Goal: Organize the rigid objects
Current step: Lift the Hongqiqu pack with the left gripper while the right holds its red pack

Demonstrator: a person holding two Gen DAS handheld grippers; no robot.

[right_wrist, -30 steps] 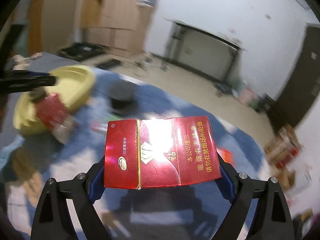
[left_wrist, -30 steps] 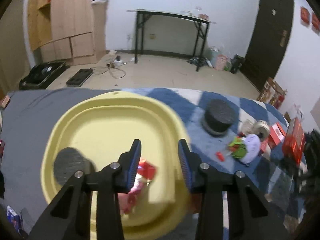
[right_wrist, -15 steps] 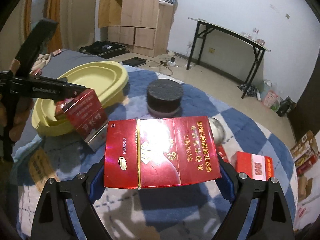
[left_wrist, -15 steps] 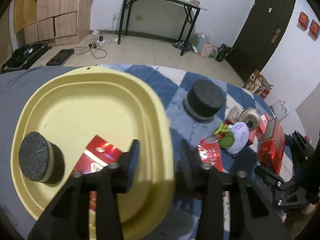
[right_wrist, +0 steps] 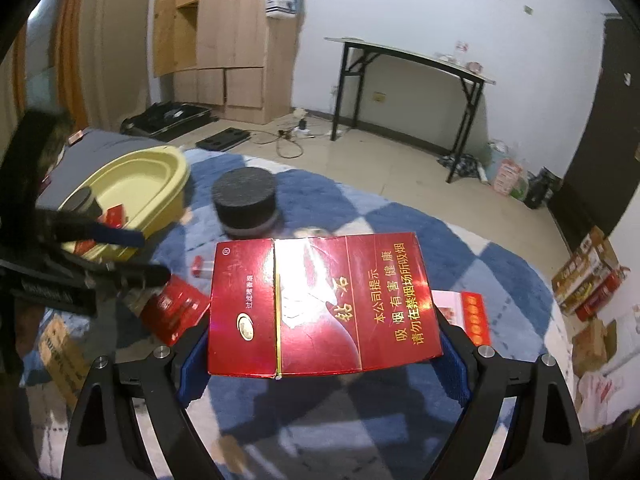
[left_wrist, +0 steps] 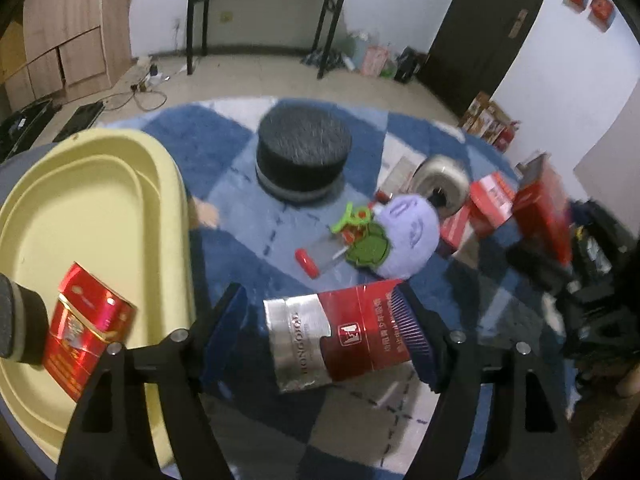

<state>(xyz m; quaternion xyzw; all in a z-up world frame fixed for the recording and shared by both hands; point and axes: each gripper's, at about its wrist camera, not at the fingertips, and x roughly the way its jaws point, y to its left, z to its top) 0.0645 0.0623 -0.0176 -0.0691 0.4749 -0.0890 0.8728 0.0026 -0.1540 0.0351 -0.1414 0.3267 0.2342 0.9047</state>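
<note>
My left gripper (left_wrist: 318, 328) hangs low over the blue checked cloth with its jaws opening. A red-and-silver cigarette pack (left_wrist: 340, 336) lies on the cloth between them; the left pad stands clear of it. From the right wrist view, that gripper (right_wrist: 120, 256) sits just above the same pack (right_wrist: 176, 308). My right gripper (right_wrist: 322, 356) is shut on a wide red cigarette pack (right_wrist: 320, 304), held above the cloth. A yellow basin (left_wrist: 100, 200) at the left holds another red pack (left_wrist: 86, 328) and a black foam puck (left_wrist: 16, 328).
A bigger black puck (left_wrist: 302, 156) stands on the cloth beyond the basin. Right of it lie a purple plush toy (left_wrist: 404, 236), a round metal tin (left_wrist: 440, 176), a small red piece (left_wrist: 307, 263) and red boxes (left_wrist: 492, 200). A red-and-white pack (right_wrist: 468, 312) lies right of my right gripper.
My left gripper swung right from over the basin to the pack on the cloth and its jaws widened. A red pack now lies in the basin. The right gripper kept its pack.
</note>
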